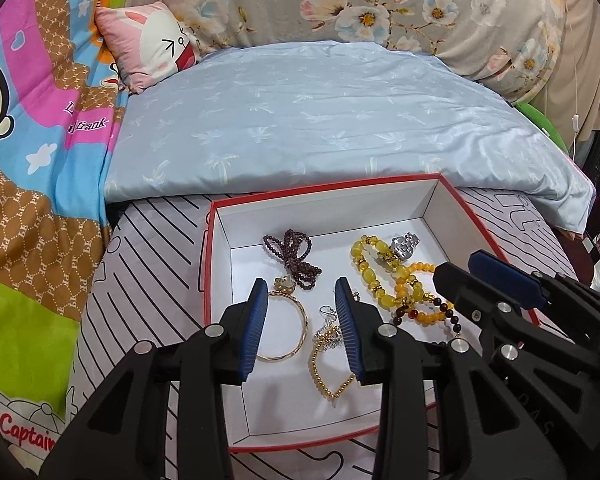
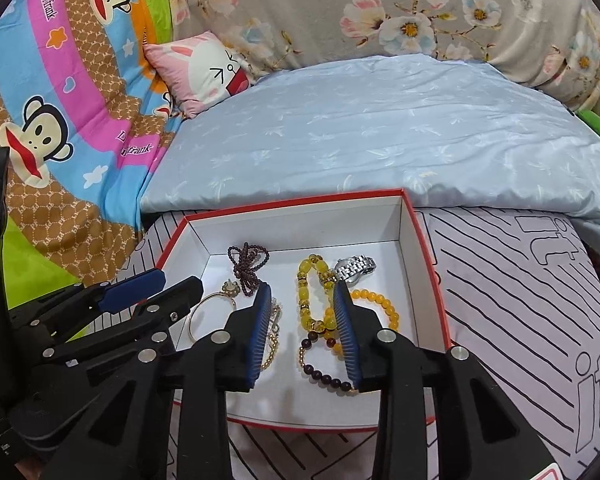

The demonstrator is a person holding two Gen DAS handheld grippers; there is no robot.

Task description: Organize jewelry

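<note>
A red-rimmed white box (image 1: 432, 200) (image 2: 424, 240) holds jewelry: a dark maroon bead string (image 1: 296, 256) (image 2: 248, 264), a gold bangle (image 1: 296, 336) (image 2: 204, 308), a gold bead chain (image 1: 324, 376) (image 2: 272, 348), yellow bead bracelets (image 1: 380, 280) (image 2: 312, 300), a dark bead bracelet (image 1: 440, 312) (image 2: 324, 376) and a silver watch (image 1: 406, 246) (image 2: 356, 268). My left gripper (image 1: 302, 292) is open and empty above the bangle and gold chain. My right gripper (image 2: 302, 292) is open and empty above the yellow and dark beads.
The box rests on a white cloth with black stripes (image 1: 148, 264) (image 2: 520, 280). A light blue quilt (image 1: 300, 120) lies behind it, with a pink rabbit pillow (image 1: 152, 44), a colourful cartoon sheet (image 1: 32, 140) at left and a floral blanket (image 1: 380, 0) at the back.
</note>
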